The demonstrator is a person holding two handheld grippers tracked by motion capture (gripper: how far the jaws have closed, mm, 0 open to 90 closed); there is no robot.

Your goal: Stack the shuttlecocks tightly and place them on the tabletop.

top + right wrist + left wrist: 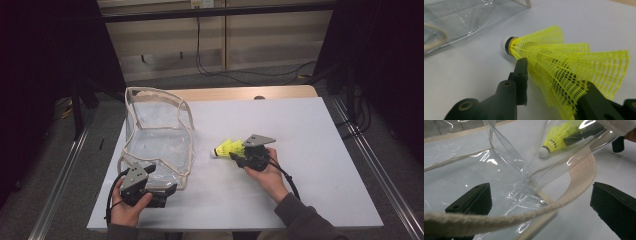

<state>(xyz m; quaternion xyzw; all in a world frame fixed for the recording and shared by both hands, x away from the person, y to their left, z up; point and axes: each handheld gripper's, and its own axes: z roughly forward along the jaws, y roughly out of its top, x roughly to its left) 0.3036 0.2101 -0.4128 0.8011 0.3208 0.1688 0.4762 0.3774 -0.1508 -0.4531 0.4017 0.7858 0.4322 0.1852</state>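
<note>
In the high view, a clear plastic pouch with cream woven edging (pixel 159 135) stands open on the white bench (pixel 310 150), its mouth turned toward the right side. The left gripper (pixel 150 187) sits at the pouch's near corner, seemingly to steady it so the opening stays reachable. To the right of the pouch and apart from it, the right gripper (pixel 239 152) has a stack of yellow mesh shuttlecocks with a white cork tip (pixel 224 149) between its jaws, tip pointing at the pouch as if lined up for insertion. In the left gripper view, the jaws stand apart with the pouch's cream woven strap (pixel 579 175) and clear wall running between them; neither pad visibly presses on the material, so this looks like a loose bracket more than a clamp. The shuttlecocks (pixel 559 138) show through the plastic beyond. In the right gripper view, the jaws flank the nested mesh skirts (pixel 574 67): the left jaw lies against the mesh, while I cannot tell whether the right one presses, so whether the grip is firm or loosened is unclear. The cork tip (pixel 505 44) hangs just above the bench, short of the pouch (pixel 461 20).
</note>
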